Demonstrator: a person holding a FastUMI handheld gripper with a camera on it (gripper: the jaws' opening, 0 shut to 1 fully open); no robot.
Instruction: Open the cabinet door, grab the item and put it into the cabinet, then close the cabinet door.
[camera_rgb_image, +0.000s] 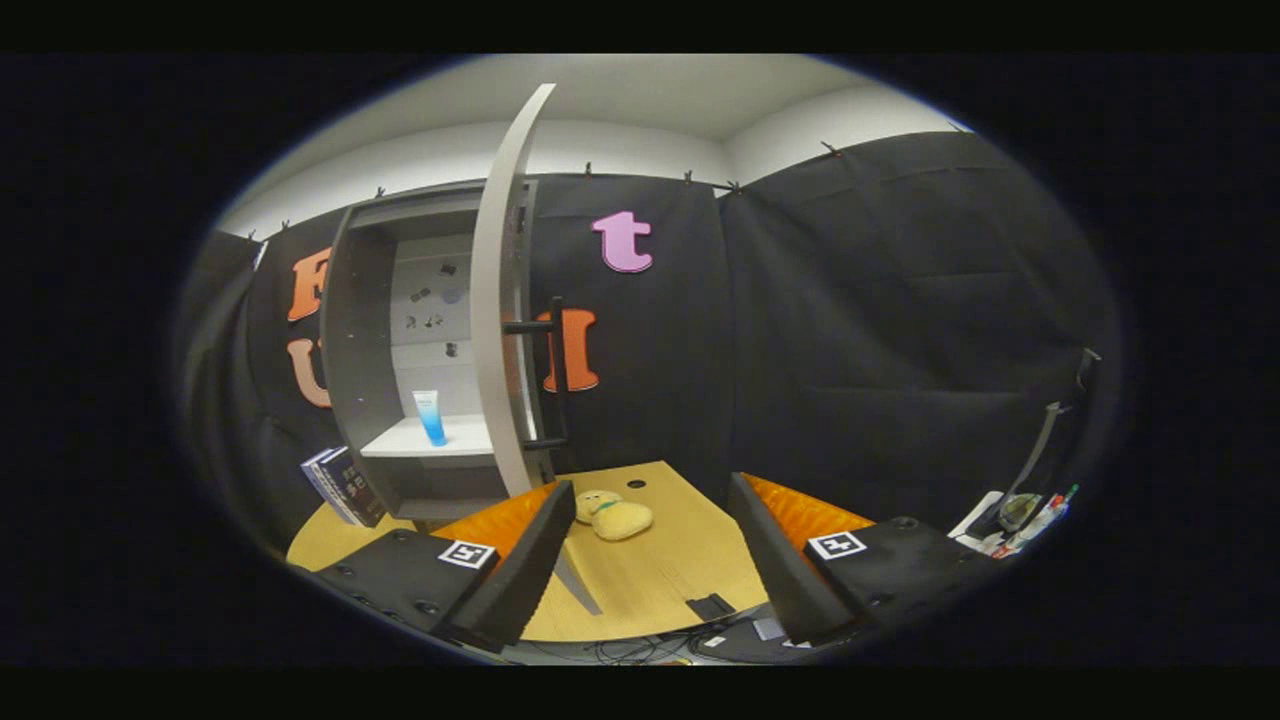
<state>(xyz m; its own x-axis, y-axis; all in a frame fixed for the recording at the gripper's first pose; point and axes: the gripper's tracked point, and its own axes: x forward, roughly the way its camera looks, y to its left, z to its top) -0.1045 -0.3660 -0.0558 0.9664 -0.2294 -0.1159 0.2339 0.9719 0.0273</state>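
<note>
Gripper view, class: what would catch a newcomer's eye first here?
The open cabinet door swings out edge-on, ahead of the open gripper. Inside the cabinet, a blue tube stands upright on the shelf. A yellow plush toy lies on the table, beyond the fingers.

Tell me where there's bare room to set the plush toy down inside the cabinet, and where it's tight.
The gripper is open, holding nothing. In the cabinet, the white shelf has a bare patch between the blue tube and the open door. It is tight around the tube. The table is bare beside the plush toy.
</note>
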